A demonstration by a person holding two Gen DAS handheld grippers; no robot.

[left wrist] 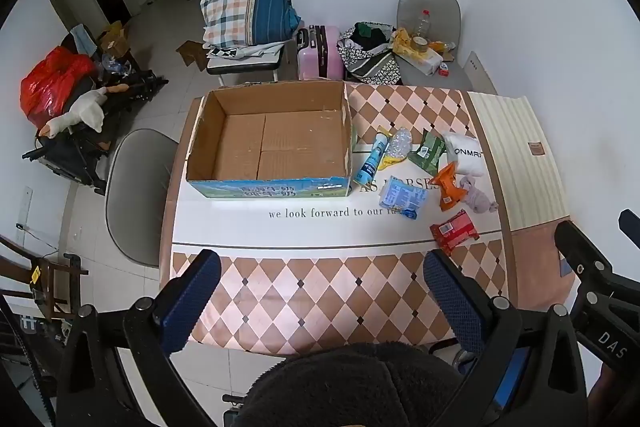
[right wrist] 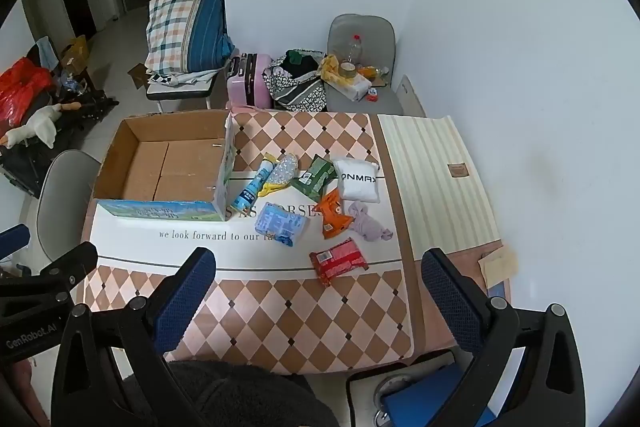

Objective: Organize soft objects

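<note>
An open, empty cardboard box (left wrist: 276,143) (right wrist: 168,167) stands on the table's left half. To its right lie several soft items: a red packet (right wrist: 338,261) (left wrist: 454,231), an orange packet (right wrist: 334,215), a grey cloth (right wrist: 368,225), a white ONMAX pouch (right wrist: 358,179), a green packet (right wrist: 314,177), a blue pack (right wrist: 280,223) and a blue tube (right wrist: 256,189). My left gripper (left wrist: 320,303) and right gripper (right wrist: 320,303) are both open and empty, held above the table's near edge.
The table (right wrist: 304,319) has a checkered cloth and a striped mat (right wrist: 436,183) at the right. A grey chair (left wrist: 136,195) stands left of it. A chair with clutter, a pink suitcase (left wrist: 318,53) and folded bedding stand behind.
</note>
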